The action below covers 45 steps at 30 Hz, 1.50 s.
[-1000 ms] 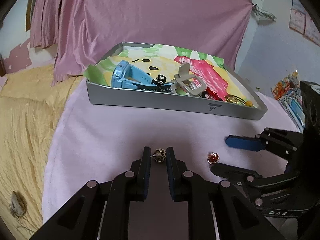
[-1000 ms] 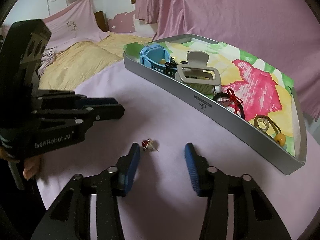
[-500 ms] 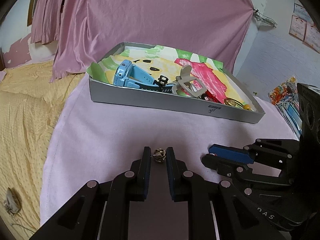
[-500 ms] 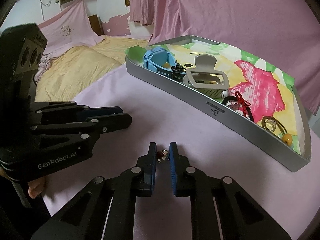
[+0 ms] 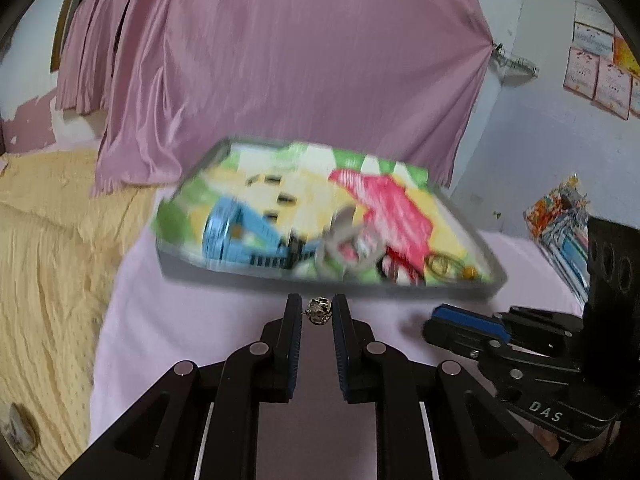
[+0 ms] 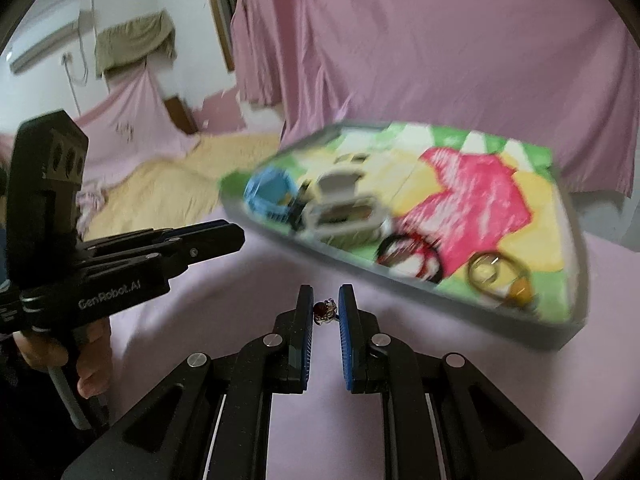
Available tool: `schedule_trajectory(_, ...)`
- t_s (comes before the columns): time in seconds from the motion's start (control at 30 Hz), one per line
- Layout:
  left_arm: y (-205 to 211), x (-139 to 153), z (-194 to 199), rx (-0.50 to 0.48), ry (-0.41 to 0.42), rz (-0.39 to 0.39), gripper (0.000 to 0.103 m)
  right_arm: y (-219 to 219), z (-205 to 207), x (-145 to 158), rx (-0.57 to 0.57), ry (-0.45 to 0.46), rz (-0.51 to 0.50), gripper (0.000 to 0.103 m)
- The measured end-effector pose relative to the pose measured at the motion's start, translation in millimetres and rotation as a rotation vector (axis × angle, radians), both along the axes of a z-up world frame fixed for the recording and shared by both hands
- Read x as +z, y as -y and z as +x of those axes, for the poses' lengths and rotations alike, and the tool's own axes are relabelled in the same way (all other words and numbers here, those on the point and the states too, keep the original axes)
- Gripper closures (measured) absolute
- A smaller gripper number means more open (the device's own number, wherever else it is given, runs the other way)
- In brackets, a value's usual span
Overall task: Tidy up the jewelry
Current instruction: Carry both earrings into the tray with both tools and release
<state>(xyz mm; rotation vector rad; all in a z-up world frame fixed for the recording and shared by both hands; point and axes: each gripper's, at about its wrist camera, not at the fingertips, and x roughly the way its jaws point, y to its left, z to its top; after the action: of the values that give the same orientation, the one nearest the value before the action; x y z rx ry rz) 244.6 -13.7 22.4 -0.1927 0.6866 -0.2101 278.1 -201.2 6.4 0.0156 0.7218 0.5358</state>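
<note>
My left gripper [image 5: 317,312] is shut on a small gold-and-silver earring [image 5: 319,311], held above the pink tablecloth just in front of the grey tray [image 5: 280,278]. My right gripper [image 6: 326,309] is shut on a small red-stone earring [image 6: 325,309], also lifted off the cloth near the tray [image 6: 520,330]. The tray, blurred by motion, has a colourful paper lining and holds a blue watch [image 5: 236,236], a beige hair clip [image 6: 340,210], a black-and-red hair tie [image 6: 408,256] and a gold ring with an orange bead [image 6: 496,276]. The right gripper also shows in the left wrist view [image 5: 468,326].
A round table with a pink cloth [image 5: 192,320] carries the tray. A yellow bedspread [image 5: 44,264] lies to the left. A pink curtain [image 5: 300,60] hangs behind. Colourful packets [image 5: 560,216] sit at the far right. The left gripper body [image 6: 120,256] stands left of the right gripper.
The right gripper closed on the red-stone earring and lifted it. Both grippers have risen and moved toward the tray, each carrying its earring.
</note>
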Motion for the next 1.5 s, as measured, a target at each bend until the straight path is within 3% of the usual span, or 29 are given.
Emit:
schedule_trajectory(0.27, 9, 20, 47, -0.012, 0.01, 0.013, 0.089, 33, 34, 20, -0.106, 0.07, 0.039, 0.092)
schedule_trajectory(0.53, 47, 25, 67, -0.109, 0.013, 0.019, 0.089, 75, 64, 9, -0.23, 0.027, 0.037, 0.092)
schedule_trajectory(0.8, 92, 9, 78, -0.189, -0.041, 0.045, 0.088, 78, 71, -10, -0.204, -0.011, 0.027, 0.092)
schedule_trajectory(1.5, 101, -24, 93, -0.185, -0.151, 0.093, 0.088, 70, 79, -26, -0.195, -0.055, -0.035, 0.091)
